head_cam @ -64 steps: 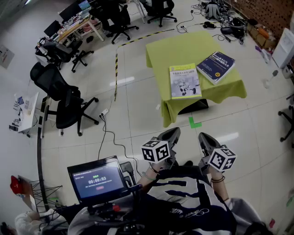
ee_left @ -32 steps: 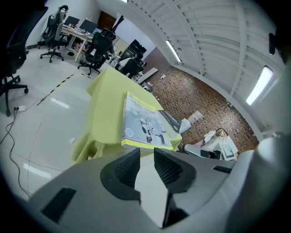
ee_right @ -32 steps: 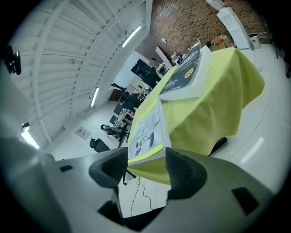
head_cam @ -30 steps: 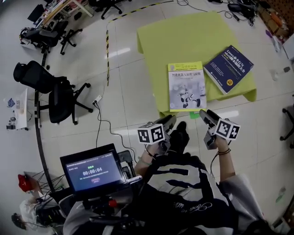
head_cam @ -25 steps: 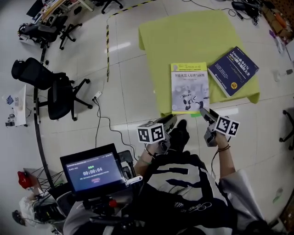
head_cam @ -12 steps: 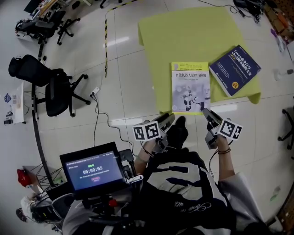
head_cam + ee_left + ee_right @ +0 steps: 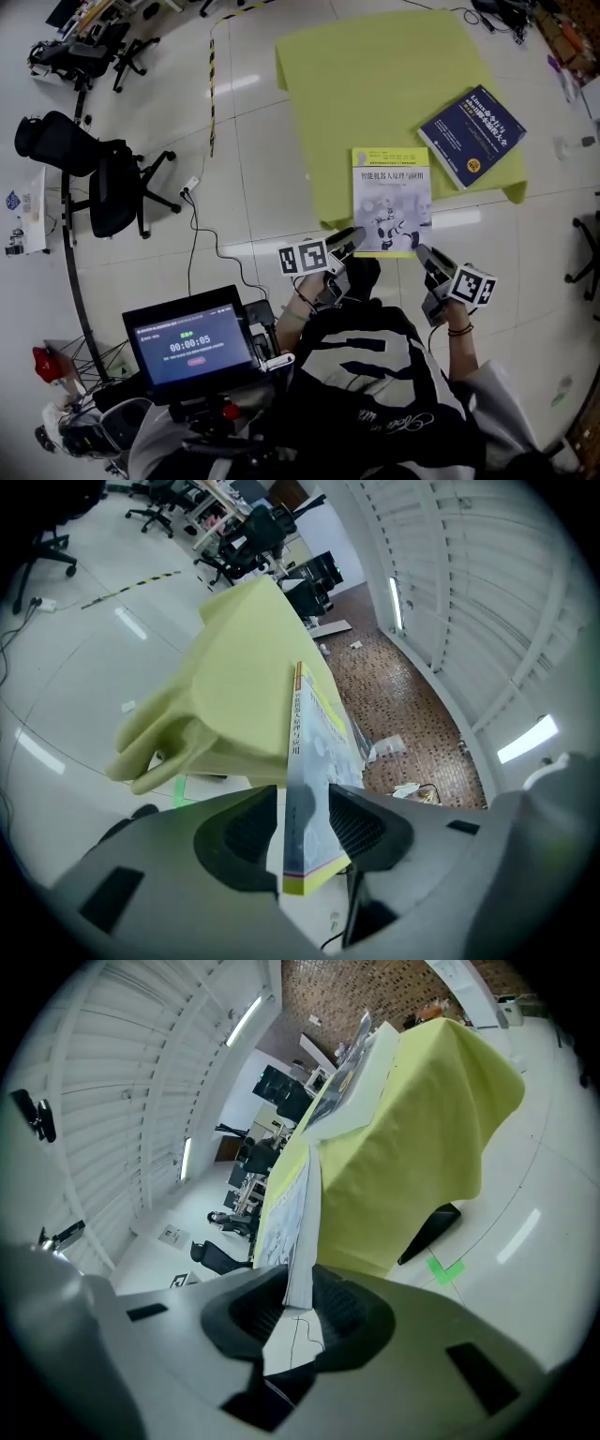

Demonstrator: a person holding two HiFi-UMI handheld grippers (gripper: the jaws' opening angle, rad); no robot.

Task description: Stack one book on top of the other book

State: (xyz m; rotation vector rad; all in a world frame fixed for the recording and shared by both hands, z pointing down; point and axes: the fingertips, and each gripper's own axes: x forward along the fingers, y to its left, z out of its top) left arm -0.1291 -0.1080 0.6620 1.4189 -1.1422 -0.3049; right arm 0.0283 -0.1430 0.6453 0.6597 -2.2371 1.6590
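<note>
A white-and-yellow book (image 7: 392,199) lies on the yellow-green table (image 7: 375,84), its near end sticking out past the front edge. A blue book (image 7: 472,134) lies to its right, at the table's right corner. My right gripper (image 7: 420,251) is shut on the white book's near right corner; in the right gripper view the pads press the book's edge (image 7: 300,1232) between them (image 7: 298,1312). My left gripper (image 7: 353,235) is at the near left corner. Its jaws are opening, with the book's corner (image 7: 305,789) between them (image 7: 305,832) and a gap on each side.
Black office chairs (image 7: 94,178) stand on the tiled floor at the left. A cable (image 7: 194,253) runs toward a monitor (image 7: 192,337) near my body. A green tape mark (image 7: 183,789) lies on the floor under the table's front edge.
My right gripper has closed on the white book's near right corner and drawn the book toward me past the table edge. The left gripper has come up around the near left corner, its jaws wider.
</note>
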